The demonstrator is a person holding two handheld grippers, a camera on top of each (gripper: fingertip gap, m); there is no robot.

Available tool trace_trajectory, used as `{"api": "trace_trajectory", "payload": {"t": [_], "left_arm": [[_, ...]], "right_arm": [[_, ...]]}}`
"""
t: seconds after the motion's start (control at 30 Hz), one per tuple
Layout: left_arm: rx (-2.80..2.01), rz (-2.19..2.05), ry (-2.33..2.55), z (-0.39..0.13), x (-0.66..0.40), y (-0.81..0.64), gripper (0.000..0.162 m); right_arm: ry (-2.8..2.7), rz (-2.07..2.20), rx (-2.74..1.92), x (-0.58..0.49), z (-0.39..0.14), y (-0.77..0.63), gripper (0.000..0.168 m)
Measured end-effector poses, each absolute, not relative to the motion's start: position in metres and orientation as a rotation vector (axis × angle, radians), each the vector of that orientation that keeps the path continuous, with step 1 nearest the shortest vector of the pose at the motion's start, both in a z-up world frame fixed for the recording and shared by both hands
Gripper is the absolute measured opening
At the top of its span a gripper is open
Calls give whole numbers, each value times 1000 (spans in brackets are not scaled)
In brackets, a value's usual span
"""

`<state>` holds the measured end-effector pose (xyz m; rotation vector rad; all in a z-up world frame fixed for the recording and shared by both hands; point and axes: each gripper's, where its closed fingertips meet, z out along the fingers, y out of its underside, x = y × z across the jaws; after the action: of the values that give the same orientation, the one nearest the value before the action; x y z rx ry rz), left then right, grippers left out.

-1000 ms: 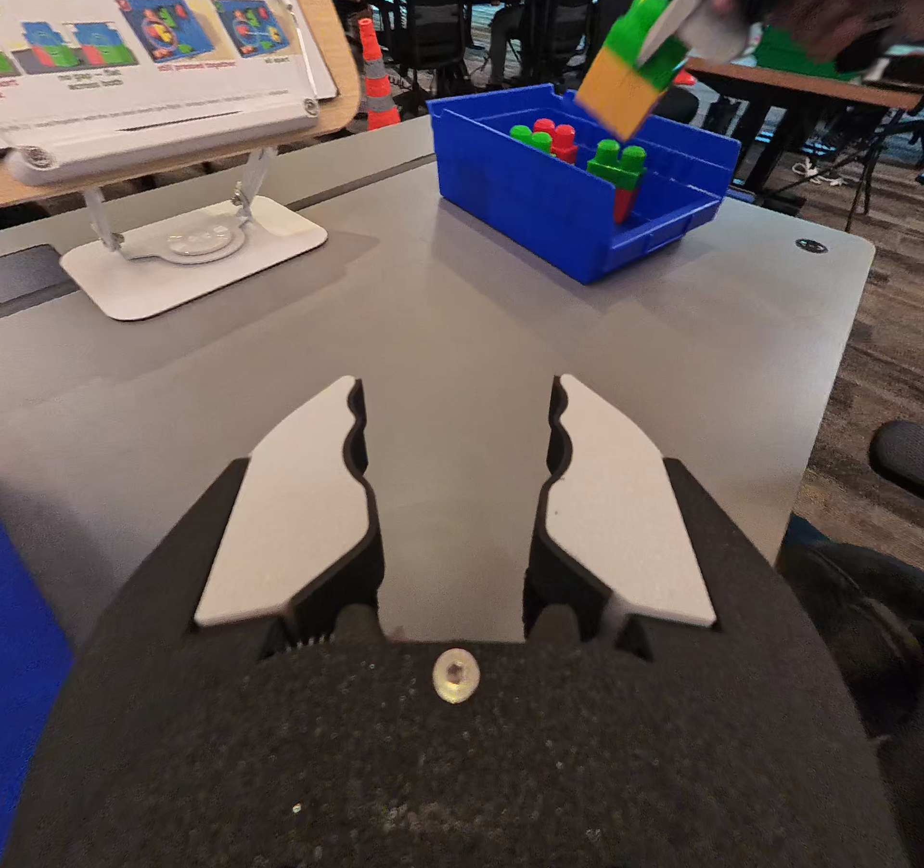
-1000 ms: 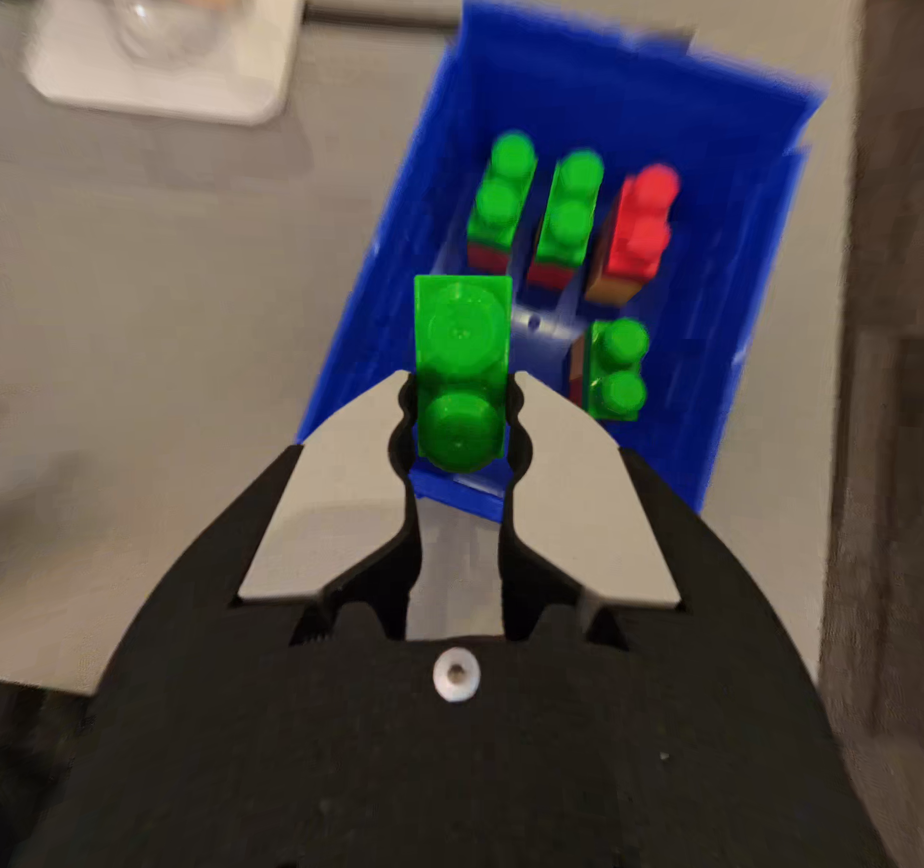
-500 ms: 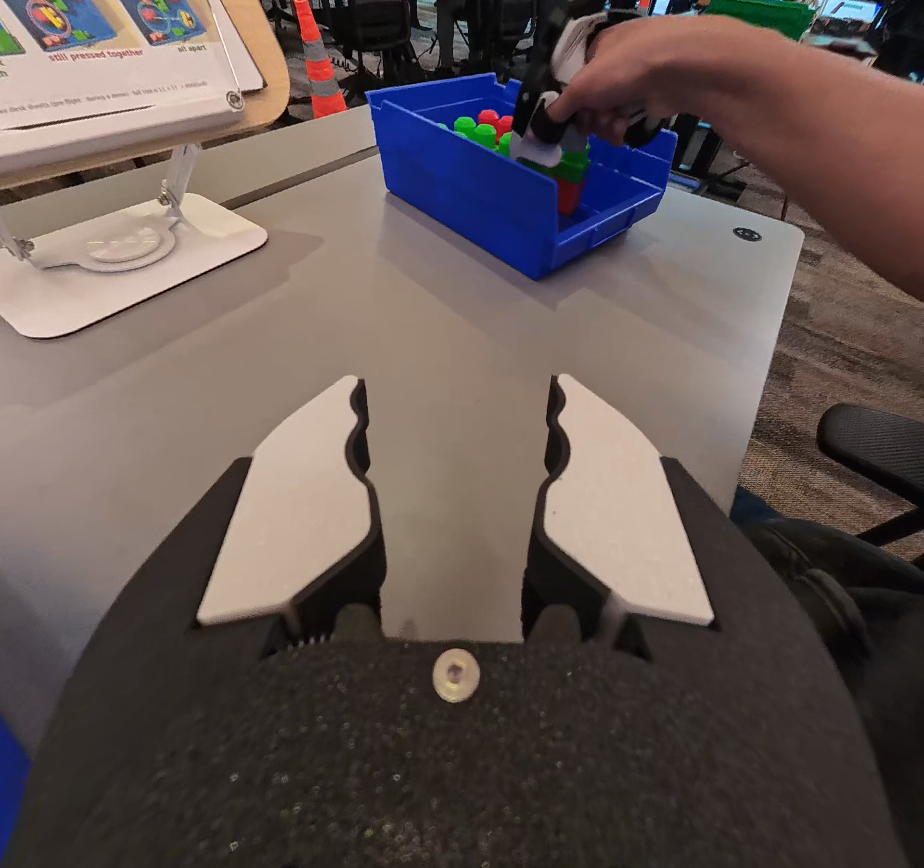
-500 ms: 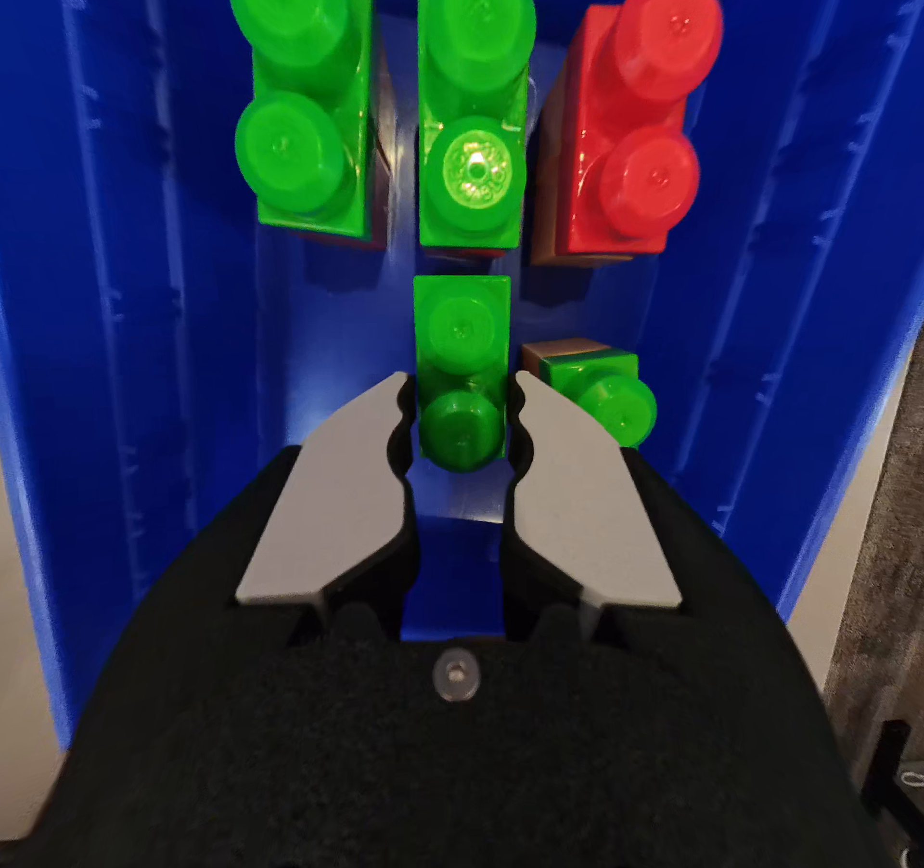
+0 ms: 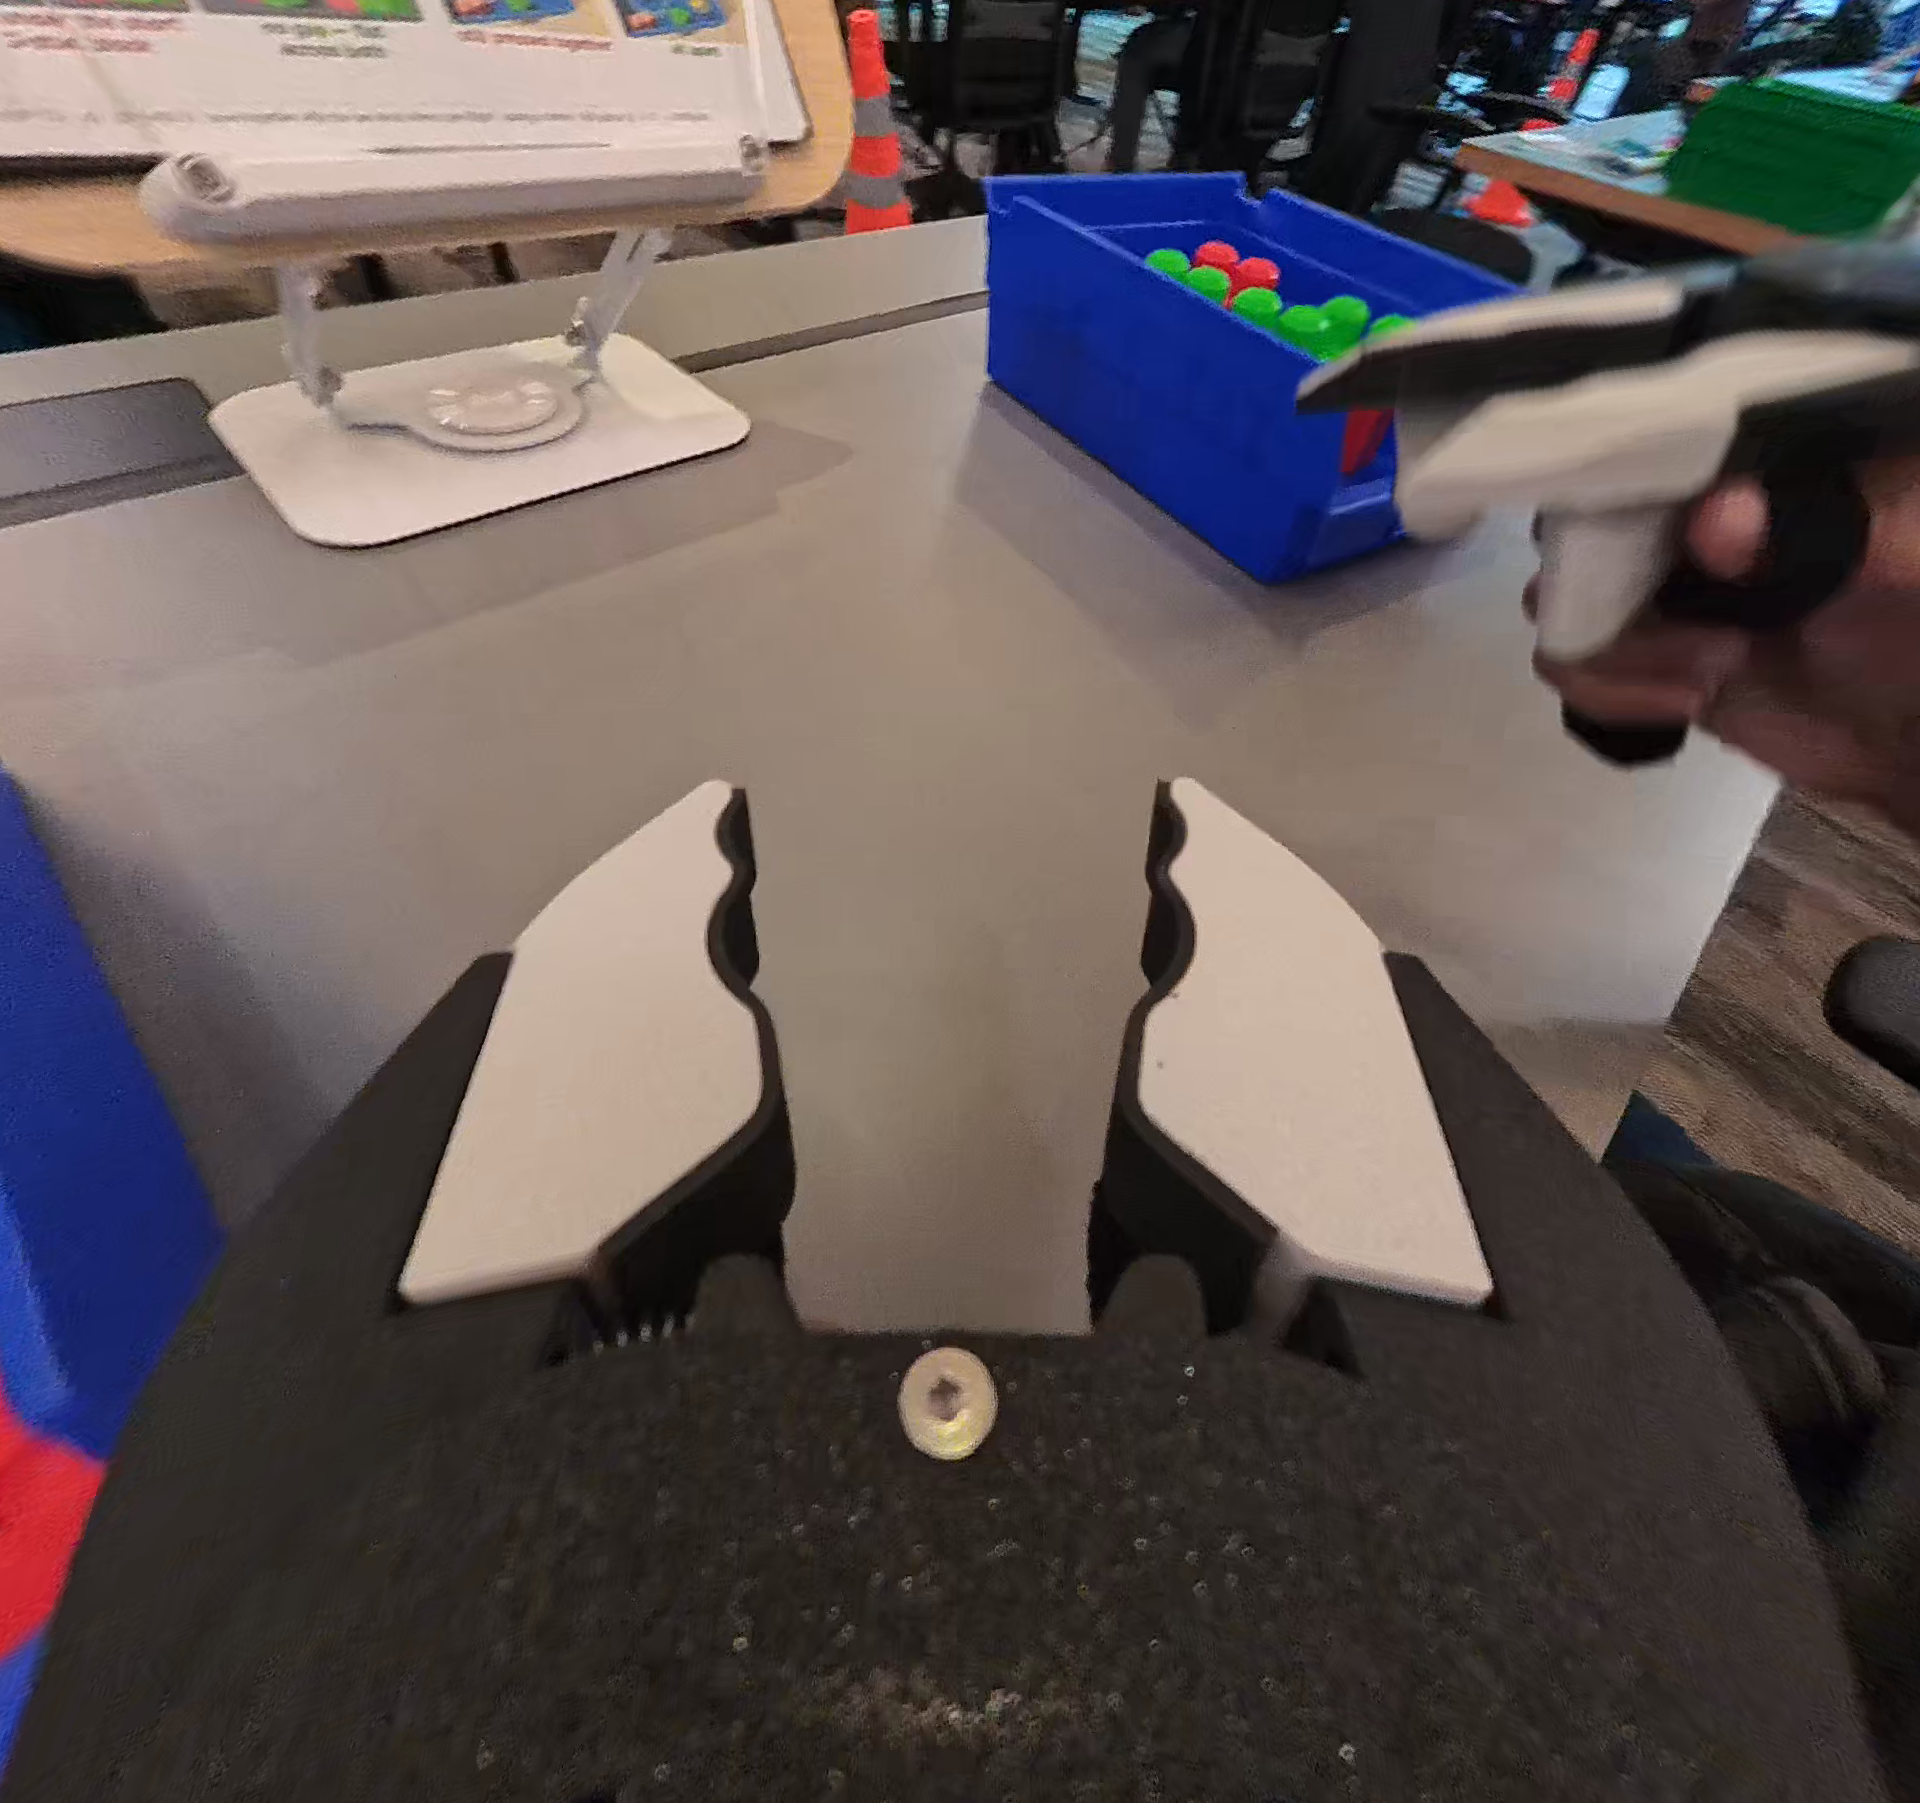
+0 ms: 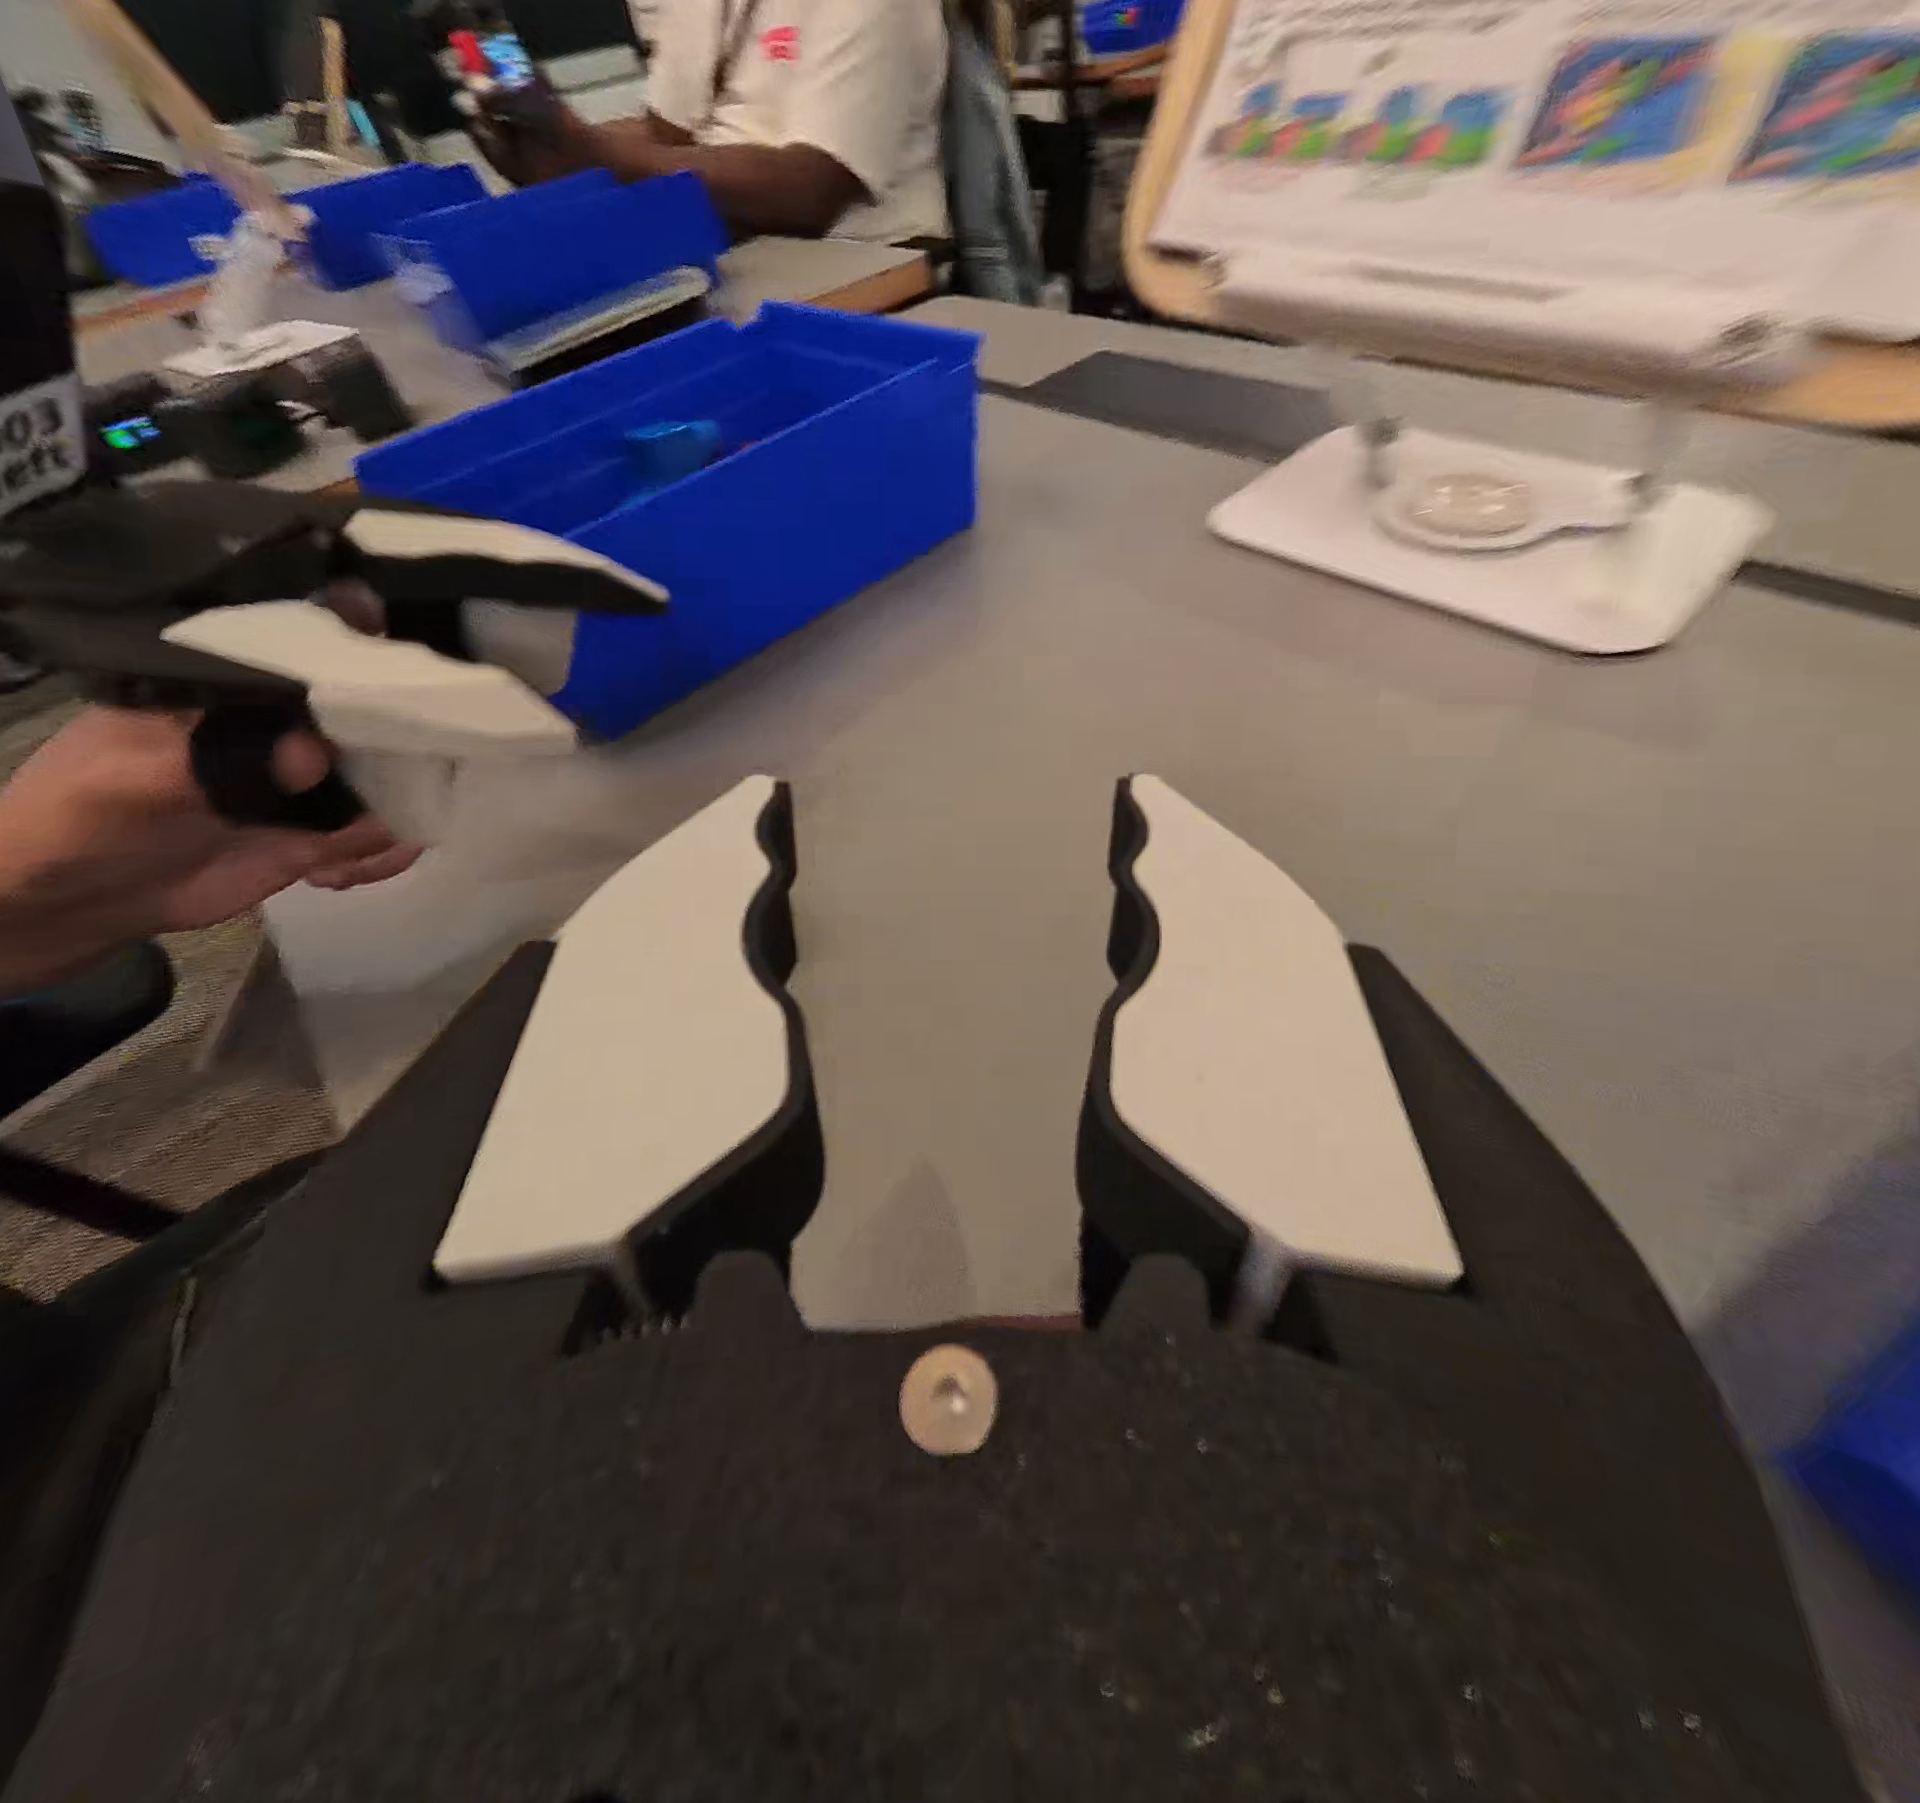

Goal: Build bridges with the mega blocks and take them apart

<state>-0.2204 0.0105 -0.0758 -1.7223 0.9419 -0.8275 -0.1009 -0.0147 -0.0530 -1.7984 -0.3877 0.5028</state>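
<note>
Grey tabletop (image 5: 883, 631), flat and matte, under both handheld grippers. Left gripper (image 5: 948, 797), black-bodied with pale grey finger plates, hovering low above bare table, fingers spread wide, nothing between them. Right gripper (image 6: 951, 797), same black-and-grey build, likewise above bare table, fingers parted and empty. Each seen side-on in the other's camera: right gripper at the right edge of the left wrist view, gripped by a hand (image 5: 1787, 673); left gripper at the left edge of the right wrist view, gripped by the other hand (image 6: 156, 839), its fingers apart there too.

Blue rectangular plastic bin (image 5: 1174, 382) on the far right part of the table in the left wrist view, holding the green and red chunky plastic blocks (image 5: 1257, 293), studs up, packed close together. Second blue plastic bin (image 6: 748, 506) on the table in the right wrist view, just beyond the left gripper, with one blue block (image 6: 670, 444) showing above its rim.

White instruction sheet with coloured pictures on a wooden-backed board (image 5: 416, 39), tilted on a white flat-based stand (image 5: 478, 444), at the table's far side between the two bins. Orange striped traffic cone (image 5: 873, 132) behind it. Seated person in a white shirt (image 6: 800, 80) at a farther table with more blue bins.
</note>
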Motion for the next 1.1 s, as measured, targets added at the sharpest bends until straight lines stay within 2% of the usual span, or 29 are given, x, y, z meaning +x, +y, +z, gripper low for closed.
{"api": "trace_trajectory", "payload": {"t": [0.13, 0.43, 0.63, 0.87, 1.1], "left_arm": [[-1751, -729, 870, -91, -241, 4, 72], [-1831, -729, 842, -105, -258, -5, 73], [-1808, -735, 896, -86, -267, -10, 72], [-1968, -390, 1116, -49, -374, 58, 70], [-2147, -186, 1532, -107, -397, 114, 69]], "right_arm": [[-365, 632, -1797, -128, -88, -31, 57], [-365, 657, -1813, -121, -97, -30, 53], [-402, 644, -1816, -127, -96, -30, 52], [-432, 637, -1829, -127, -99, -32, 51], [-428, 653, -1838, -127, -98, -31, 50]]}}
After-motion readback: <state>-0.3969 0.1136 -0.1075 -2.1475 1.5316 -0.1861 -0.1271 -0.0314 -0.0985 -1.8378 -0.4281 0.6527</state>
